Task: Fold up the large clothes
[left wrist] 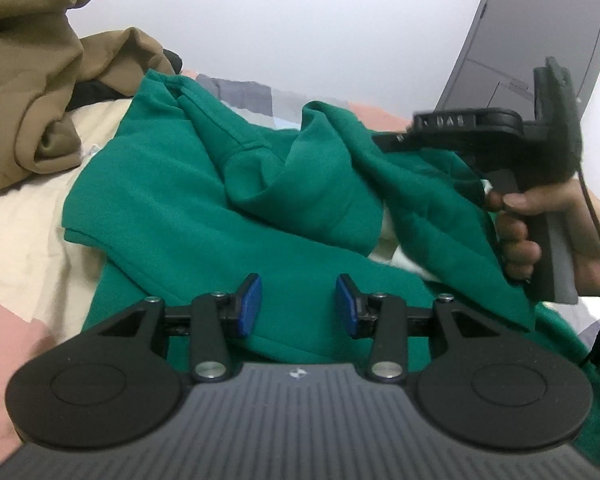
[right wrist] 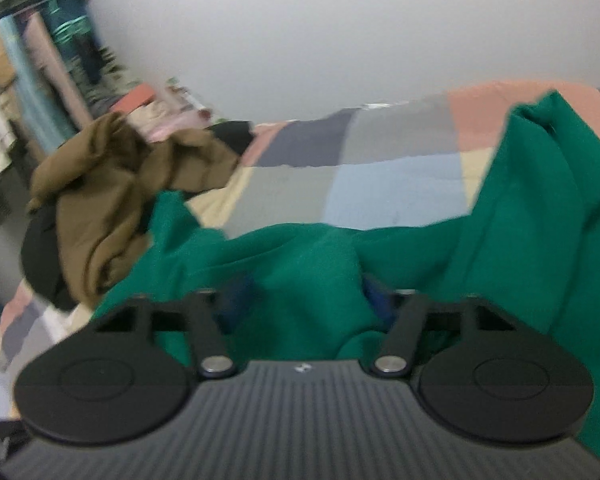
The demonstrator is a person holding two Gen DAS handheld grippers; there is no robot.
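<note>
Taking the green garment (left wrist: 172,200) as the landmark, at its far left a brown garment (left wrist: 32,92) lay heaped on the bed (left wrist: 16,240), just touching the green cloth's upper left edge. The green garment itself lay crumpled across the bed, its long run stretching from that corner towards the right, where a fold was lifted. Over its near middle hung the left gripper (left wrist: 299,304), pads spread and empty, with flat green cloth just below and ahead of it. At the garment's right end the right gripper (right wrist: 300,300), carried by a hand (left wrist: 540,232), had a bunched fold between its pads, apparently pinched. I judged the right gripper already at the cloth, so the next move turned on the left one dropping straight onto the near edge
</note>
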